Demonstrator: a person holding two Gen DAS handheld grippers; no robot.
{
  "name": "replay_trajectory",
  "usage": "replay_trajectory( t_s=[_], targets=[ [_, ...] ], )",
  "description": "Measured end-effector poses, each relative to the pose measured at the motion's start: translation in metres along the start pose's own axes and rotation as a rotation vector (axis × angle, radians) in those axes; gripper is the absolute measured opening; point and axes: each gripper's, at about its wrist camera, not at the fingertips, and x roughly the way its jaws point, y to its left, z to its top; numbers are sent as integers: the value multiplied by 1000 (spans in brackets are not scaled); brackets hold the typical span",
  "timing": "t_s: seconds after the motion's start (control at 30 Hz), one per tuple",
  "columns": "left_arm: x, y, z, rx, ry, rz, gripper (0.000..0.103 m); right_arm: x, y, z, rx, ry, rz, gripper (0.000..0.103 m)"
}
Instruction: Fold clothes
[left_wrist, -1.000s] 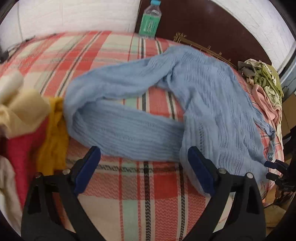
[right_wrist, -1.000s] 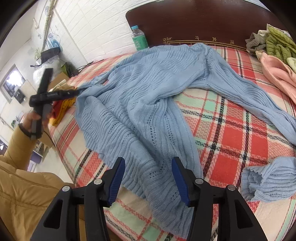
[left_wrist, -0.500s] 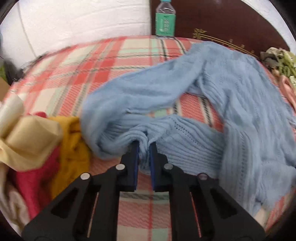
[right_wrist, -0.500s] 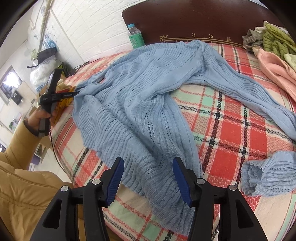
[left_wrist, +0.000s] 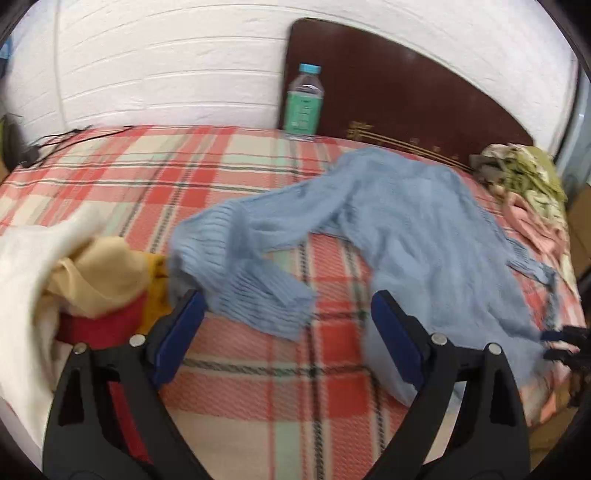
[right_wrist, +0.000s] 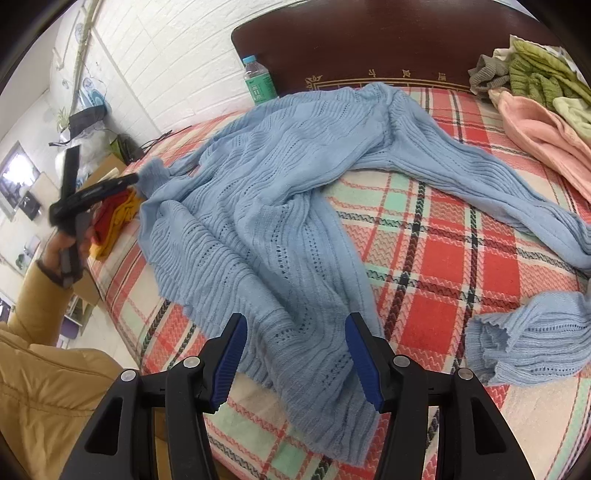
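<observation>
Nearest to us, our right gripper (right_wrist: 295, 354) hangs over the bed's front edge with its blue pads spread wide and nothing between them; the hem of the light blue knit sweater (right_wrist: 266, 206) lies just below and between the fingers, untouched. Our left gripper (left_wrist: 288, 332) is likewise wide open and empty, its pads framing the folded end of one sleeve (left_wrist: 258, 295), which rests on the plaid blanket (left_wrist: 147, 177) just ahead of them. To the left of that sleeve sits a heap of cream, yellow and red clothes (left_wrist: 92, 280), touching the sweater's edge. The sweater itself sprawls unfolded across the middle of the bed, its other sleeve trailing toward the right side. Farther back on the right lies a pile of pink and green garments (right_wrist: 535, 103). Farthest away, a water bottle (left_wrist: 304, 103) stands beside the dark wooden headboard (left_wrist: 406, 92).
</observation>
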Motion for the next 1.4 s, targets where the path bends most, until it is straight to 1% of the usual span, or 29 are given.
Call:
replay_trajectory(
  t_s=[0.03,0.1,0.13,0.17,0.2,0.27,0.33,0.4,0.43,0.5,0.53,0.57,0.6,0.63,0.67,0.73,0.8,0.9,0.93,1.0,1.07,1.13,1.17,1.2,1.27,1.3,1.33,1.37,1.4],
  targets=[
    [-2,-12,-7,25,13,-61,93,-1,-2,0,7,-6,-2,57],
    [-3,-35,-23,68,50,-183,94,-4,-5,-1,19,-15,-7,62],
    [2,-46,-33,76,81,-234,95,-5,-7,-2,23,-19,-14,65],
    [7,-58,-43,84,112,-282,96,-6,-8,-3,25,-23,-19,65],
    [15,-67,-52,91,144,-296,96,-7,-9,-4,28,-26,-23,65],
    [33,-82,-65,106,196,-271,96,-8,-12,-6,35,-25,-27,66],
    [43,-88,-70,98,204,-266,96,-5,-15,-8,39,-18,-18,66],
    [44,-89,-68,70,195,-300,96,0,-17,-10,40,-4,0,66],
    [45,-89,-67,57,190,-316,93,4,-18,-12,40,5,6,66],
    [47,-90,-62,56,197,-328,65,7,-16,-14,24,-9,12,69],
    [50,-92,-61,52,221,-326,36,8,-14,-14,20,-7,26,69],
    [51,-94,-60,51,236,-322,27,9,-11,-15,16,-6,41,65],
    [51,-96,-59,49,250,-319,27,10,-9,-15,11,-5,55,57],
    [48,-97,-57,47,246,-330,22,11,-7,-16,7,-3,69,28],
    [42,-98,-55,38,247,-367,20,12,-5,-17,2,-2,83,13],
    [25,-99,-50,7,240,-442,20,5,-5,-18,14,-21,129,12],
    [4,-99,-43,4,231,-483,20,-15,-8,-17,43,-76,205,12],
    [-24,-97,-35,-6,223,-527,20,-60,-10,-14,57,-185,295,11],
    [-36,-94,-33,-10,217,-551,20,-73,-9,-15,50,-208,309,11],
    [-49,-92,-32,-12,218,-569,20,-98,-6,-16,34,-251,331,11],
    [-55,-89,-39,17,238,-546,20,-102,-2,-21,12,-224,279,11],
    [-48,-87,-54,57,279,-492,22,-93,-7,-28,26,-163,259,12],
    [-40,-87,-63,76,311,-469,29,-83,-10,-31,36,-117,217,13],
    [-30,-86,-74,92,344,-397,33,-74,-12,-35,39,-76,186,13],
    [-18,-83,-89,112,376,-352,63,-56,-16,-43,44,4,128,17],
    [-12,-82,-97,122,393,-329,64,-52,-18,-46,41,25,119,18],
    [-7,-80,-104,130,407,-309,64,-49,-20,-48,39,44,108,27],
    [-8,-75,-104,112,396,-321,64,-49,-21,-47,34,44,88,38],
    [-9,-70,-103,94,385,-333,64,-52,-23,-44,30,37,76,41]
  ],
)
